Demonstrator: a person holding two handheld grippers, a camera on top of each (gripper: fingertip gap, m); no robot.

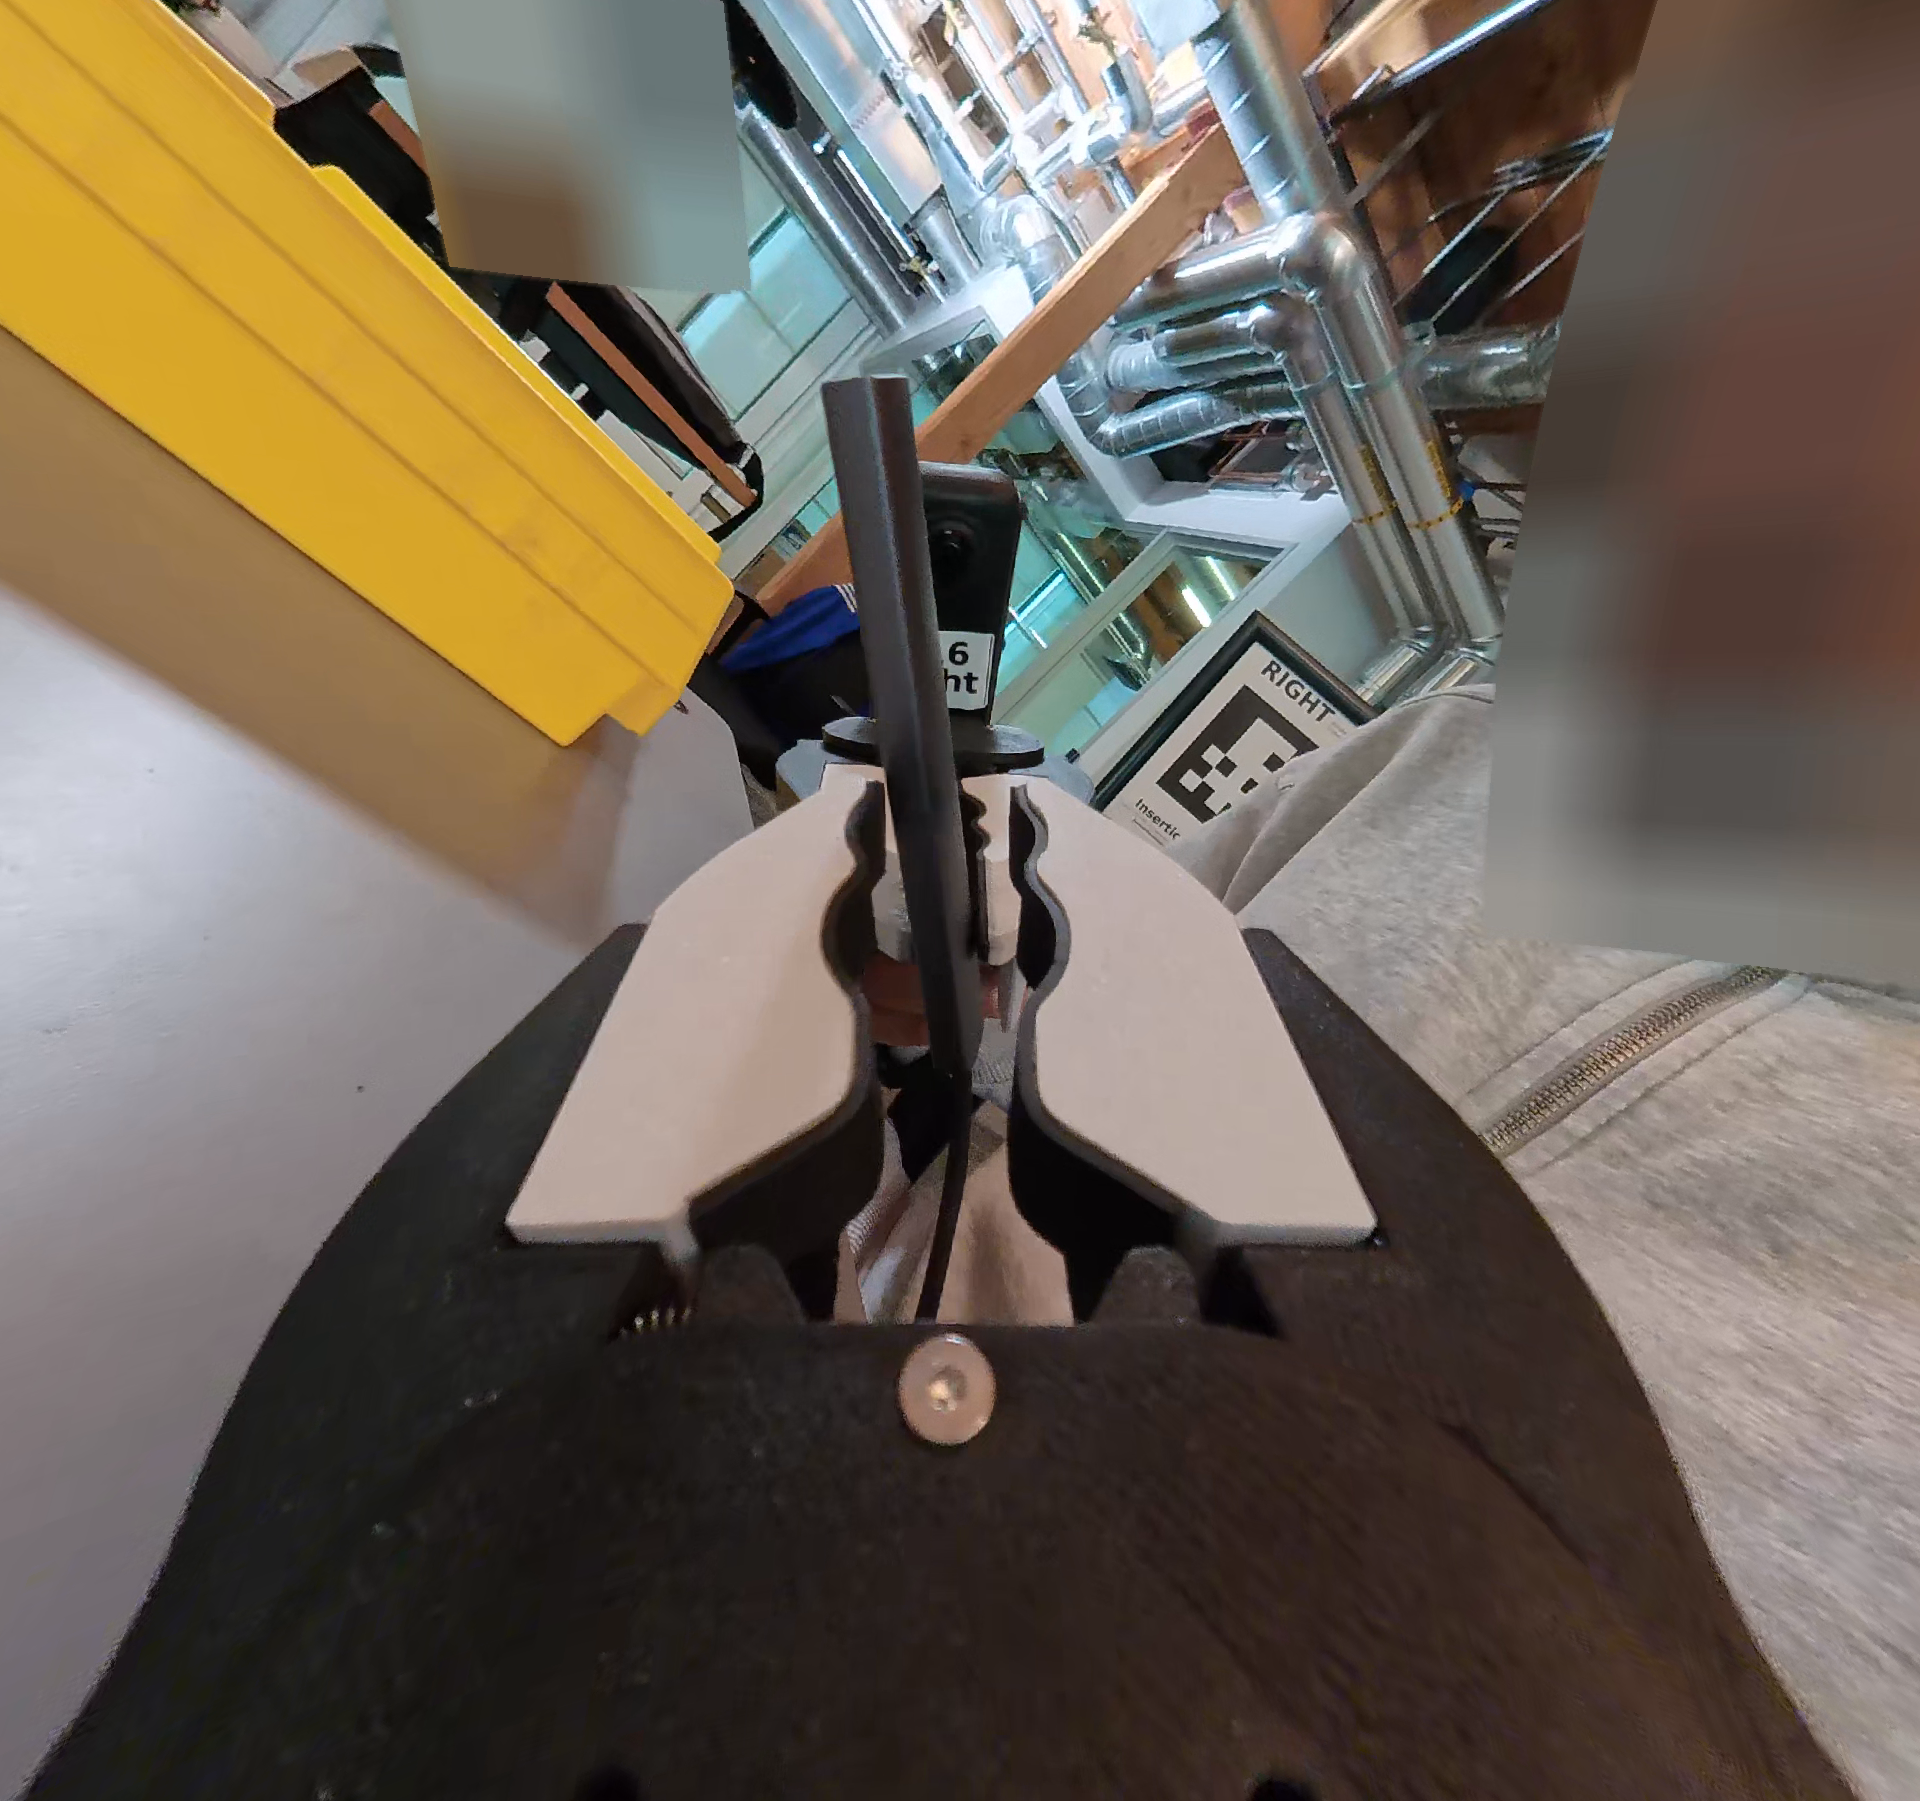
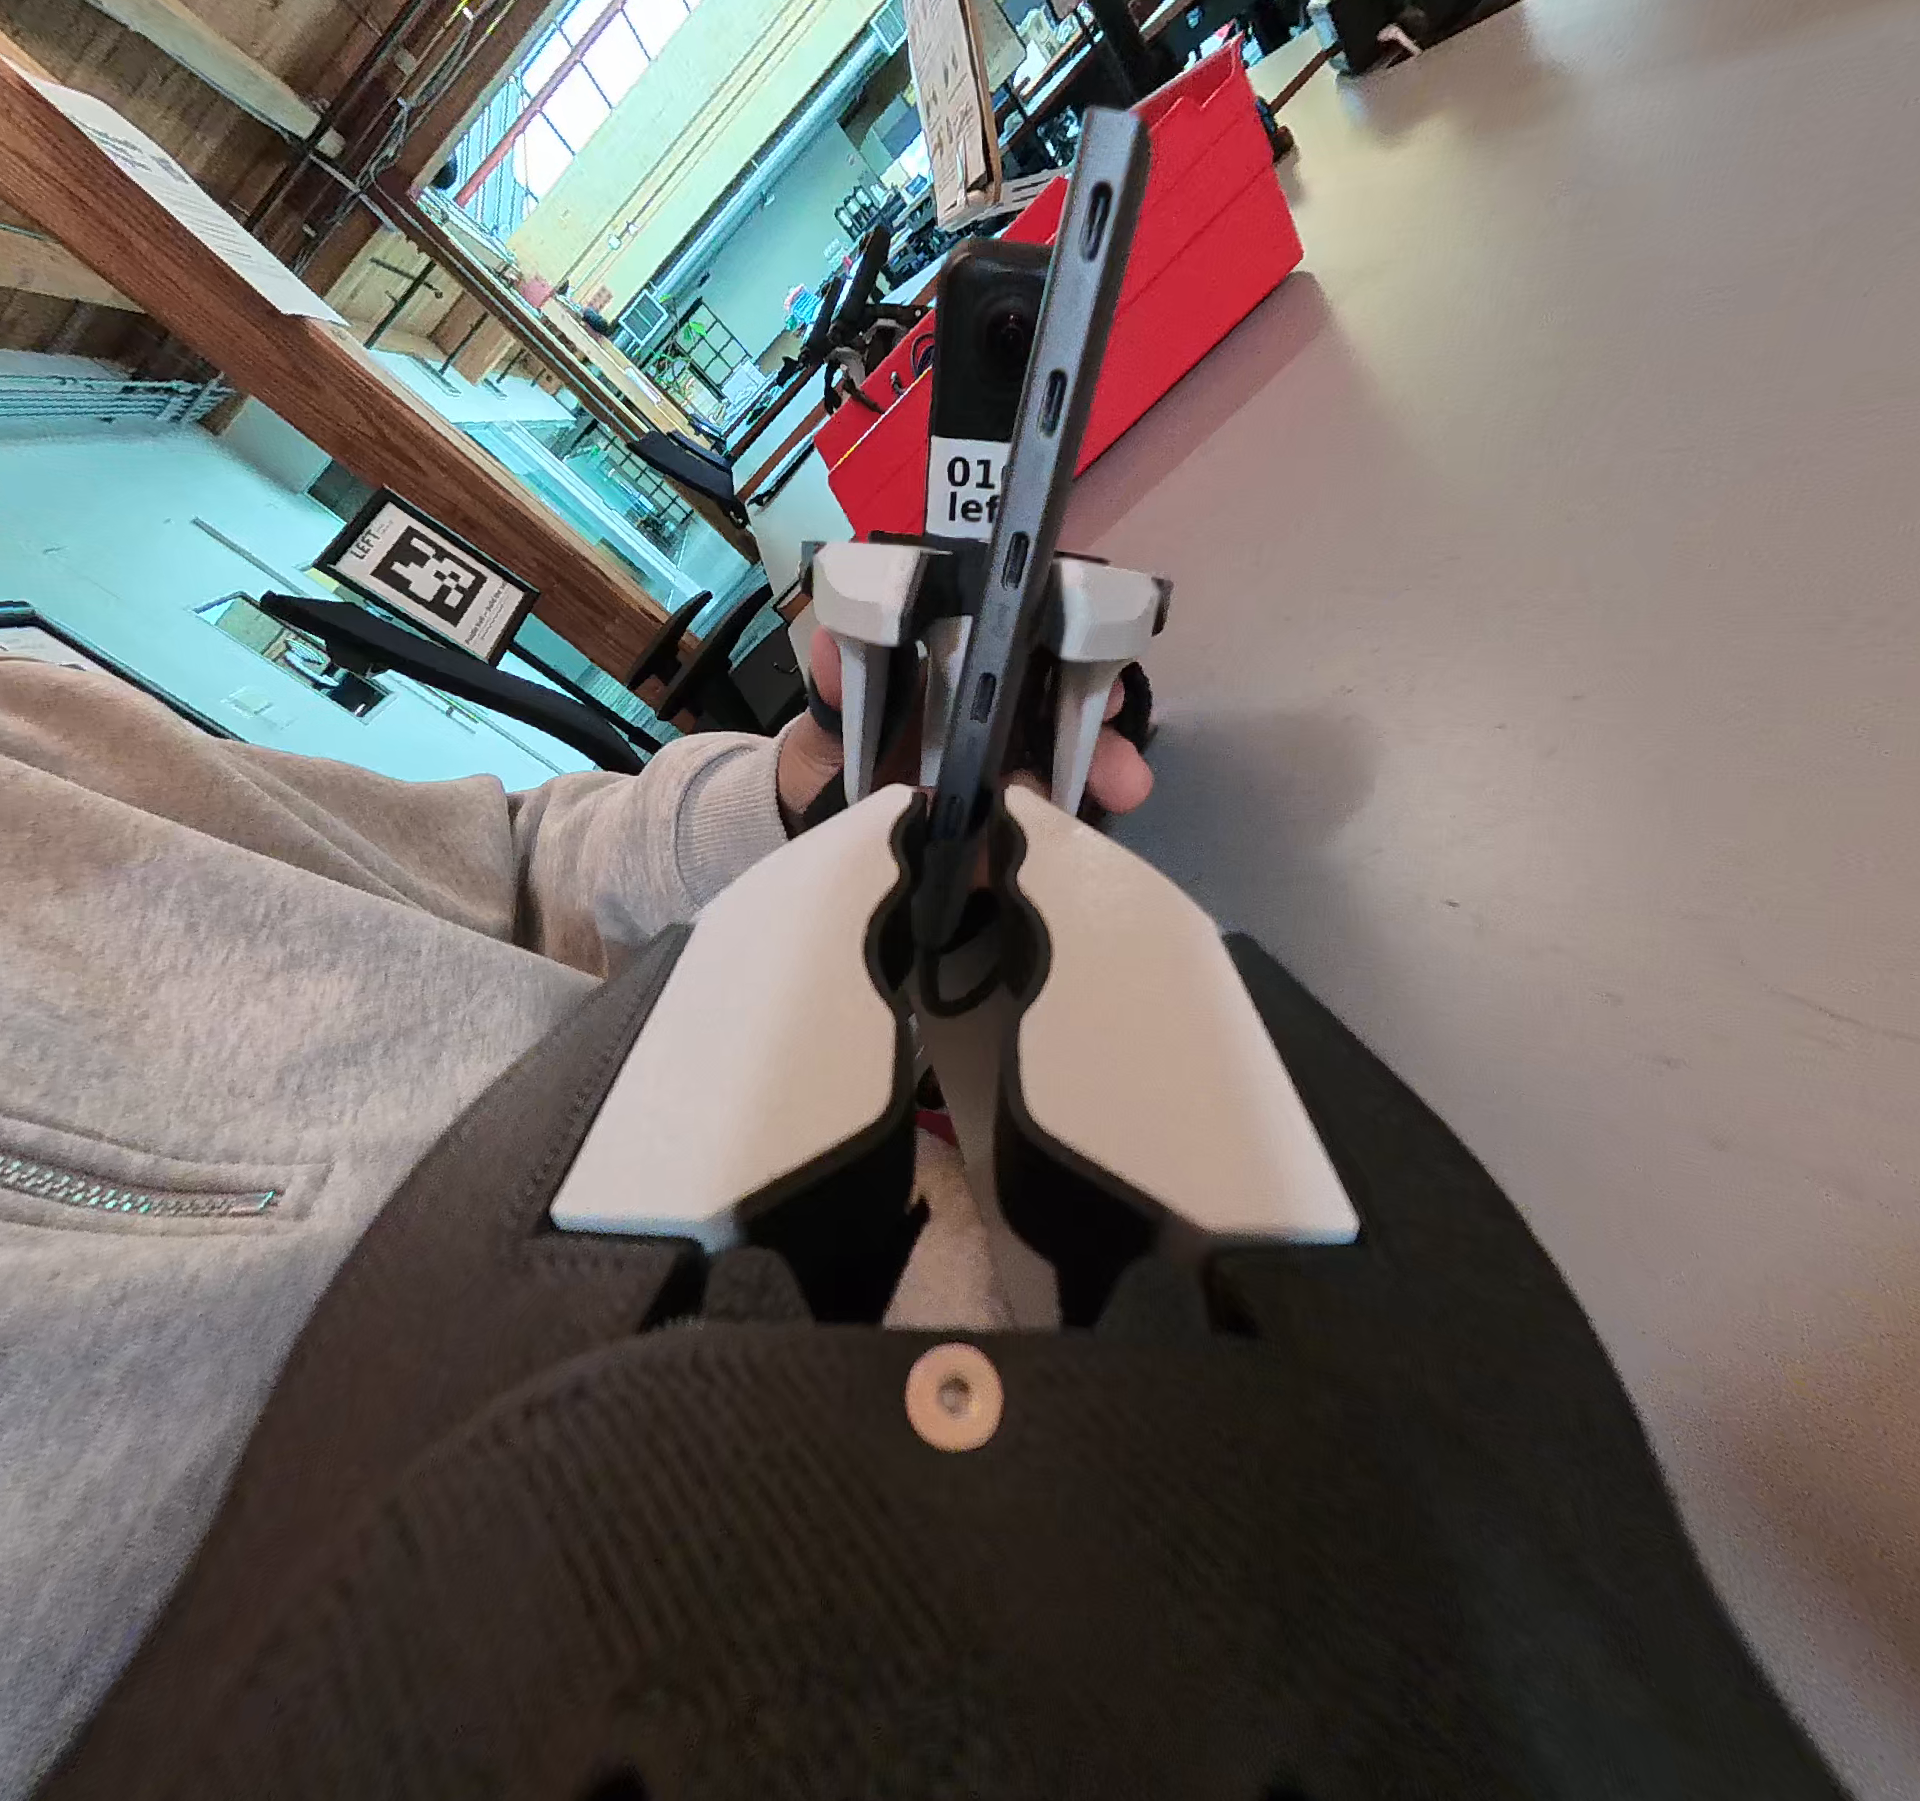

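Observation:
A slim dark hub bar (image 2: 1049,401) with several slot ports along its edge stands between the two grippers, which face each other closely. My right gripper (image 2: 964,816) is shut on the bar's lower part, and a thin black cable loops just behind its tips. In the left wrist view the same bar (image 1: 899,608) rises edge-on through my left gripper (image 1: 945,816). Its jaws stand wider than the bar, without clear contact. The thin cable (image 1: 951,1190) hangs down through the gap. The left gripper's spread fingers (image 2: 868,691) flank the bar in the right wrist view.
A yellow bin (image 1: 364,401) stands on the grey table (image 1: 208,1024) to the left. A red bin (image 2: 1174,224) sits at the table's far side. Framed marker boards (image 1: 1236,754) (image 2: 436,567) stand behind. A person's grey sweatshirt (image 2: 208,920) and hand (image 2: 1117,775) are close by. My left and right fingertips are right by each other.

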